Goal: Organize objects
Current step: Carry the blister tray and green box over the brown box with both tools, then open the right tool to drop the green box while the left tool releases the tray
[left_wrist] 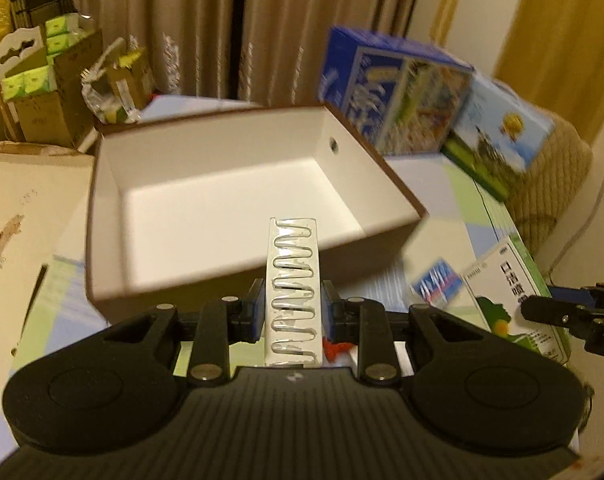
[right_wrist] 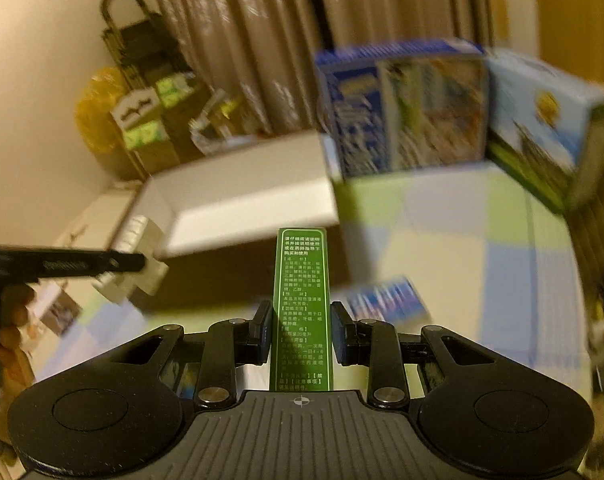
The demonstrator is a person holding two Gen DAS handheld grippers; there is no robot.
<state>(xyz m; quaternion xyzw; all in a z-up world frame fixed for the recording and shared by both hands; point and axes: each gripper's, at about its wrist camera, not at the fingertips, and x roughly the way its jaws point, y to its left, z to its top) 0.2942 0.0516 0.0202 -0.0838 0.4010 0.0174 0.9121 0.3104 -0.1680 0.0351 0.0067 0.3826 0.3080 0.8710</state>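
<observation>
We look along two hand-held grippers over a tabletop (left_wrist: pixel 442 184) covered with a pastel cloth in pale green, blue and white patches. The left hand-held gripper (left_wrist: pixel 293 312) pinches a white blister strip (left_wrist: pixel 293 280) between its two fingers; the strip stands on its narrow edge and points forward, its far end reaching over the near wall of an open cardboard box (left_wrist: pixel 229 184). That box is brown outside and white inside, has a small round hole in its right wall, and nothing lies in it. The right hand-held gripper (right_wrist: pixel 302 330) pinches a slim green medicine box (right_wrist: pixel 302 304) printed with small white text, held lengthwise between the fingers and raised above the cloth. From the right wrist view, the open box sits ahead and to the left, with the left gripper and its strip at the box's near left corner, and fingers of the person's hand (right_wrist: pixel 9 320) show at the left edge. A small blue and white packet (right_wrist: pixel 386 300) lies on the cloth just right of the green box. At the far right of the tabletop stand two large picture boxes side by side, a dark blue one (left_wrist: pixel 390 92) and a light blue one with a yellow balloon (left_wrist: pixel 502 128). Beige curtains (left_wrist: pixel 229 24) hang behind, and cartons holding green packs (left_wrist: pixel 41 76) are stacked at the far left.
</observation>
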